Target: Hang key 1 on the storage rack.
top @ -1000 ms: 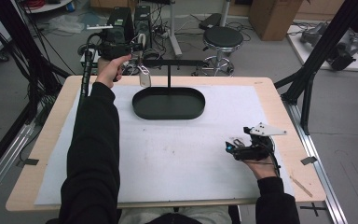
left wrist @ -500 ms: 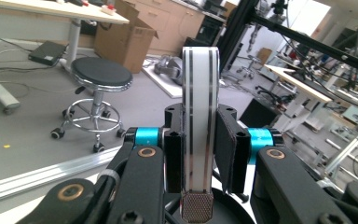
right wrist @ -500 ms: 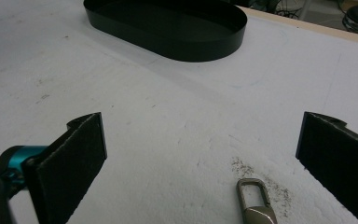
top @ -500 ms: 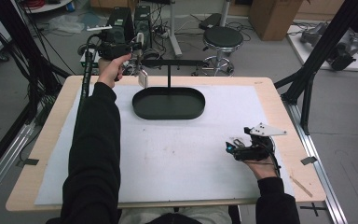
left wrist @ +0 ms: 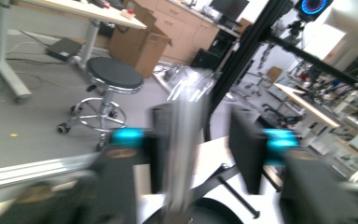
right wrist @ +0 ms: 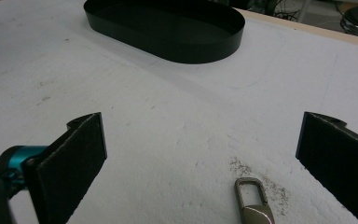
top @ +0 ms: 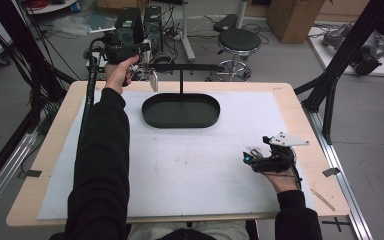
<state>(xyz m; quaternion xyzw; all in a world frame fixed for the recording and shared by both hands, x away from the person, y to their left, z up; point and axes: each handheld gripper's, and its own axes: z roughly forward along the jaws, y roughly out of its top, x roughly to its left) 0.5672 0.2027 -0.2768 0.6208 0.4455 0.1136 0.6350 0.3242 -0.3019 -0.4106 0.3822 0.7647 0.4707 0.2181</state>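
High view: the left claw (top: 147,52) has just been opening by the black tray's (top: 181,110) stand, with a hanging silver tag (top: 153,80) loose between its jaws. The right claw (top: 250,159) is spread wide on the bench (top: 290,95), right of the tray, over a metal clip (right wrist: 254,205).

In the left gripper view the silvery thing (left wrist: 184,140) between the black jaws of the left tool (left wrist: 200,154) is smeared by motion blur, so its shape and whether the pads touch it cannot be told; the jaws have just been opening. In the right gripper view the metal clip (right wrist: 254,203) on the white mat is cut off by the near edge, its lower part unseen. In the high view the small pale thing (top: 153,80) hanging at the left end of the stand's bar is too small to identify.
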